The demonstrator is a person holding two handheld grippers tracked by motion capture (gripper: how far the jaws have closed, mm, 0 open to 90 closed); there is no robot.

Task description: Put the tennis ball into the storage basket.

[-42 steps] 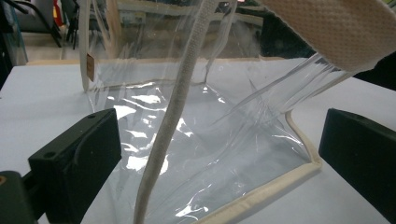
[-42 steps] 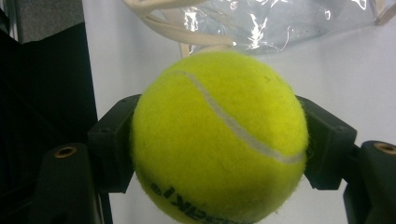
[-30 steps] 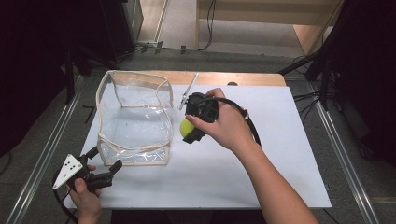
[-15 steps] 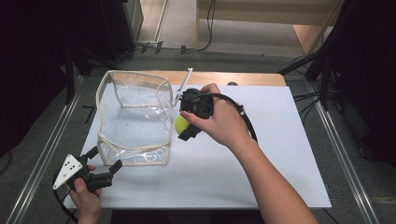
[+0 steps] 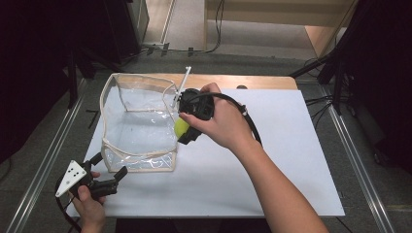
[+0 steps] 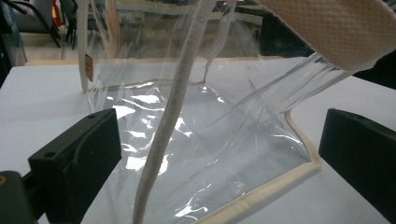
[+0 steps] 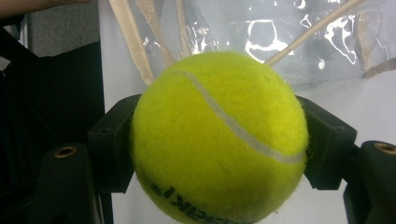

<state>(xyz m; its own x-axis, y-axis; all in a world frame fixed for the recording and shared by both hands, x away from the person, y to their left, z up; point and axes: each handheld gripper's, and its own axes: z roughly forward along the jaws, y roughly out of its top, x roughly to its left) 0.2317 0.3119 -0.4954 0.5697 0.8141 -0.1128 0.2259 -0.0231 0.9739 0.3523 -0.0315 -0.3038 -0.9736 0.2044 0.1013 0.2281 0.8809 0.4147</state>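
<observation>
A yellow-green tennis ball [image 5: 181, 127] [image 7: 210, 116] is clamped between the black jaws of my right gripper [image 5: 184, 130] [image 7: 222, 140]. The ball hangs just above the right rim of a clear plastic bag [image 5: 138, 128] with beige trim, which stands with its mouth upward on the white sheet [image 5: 272, 160]. My left gripper [image 5: 109, 165] [image 6: 219, 158] rests near the bag's front left corner. Its jaws stand wide apart, with the bag's [image 6: 196, 140] wall and a beige strap [image 6: 173, 116] lying between them, untouched.
The white sheet covers a wooden table [image 5: 262, 81] with metal rails [image 5: 354, 160] along both sides. Black stands and cables [image 5: 325, 104] crowd the dark floor beyond the table's right and far edges.
My right hand has carried the ball left and slightly up, from the sheet beside the bag to the bag's right rim. The left gripper has stayed put.
</observation>
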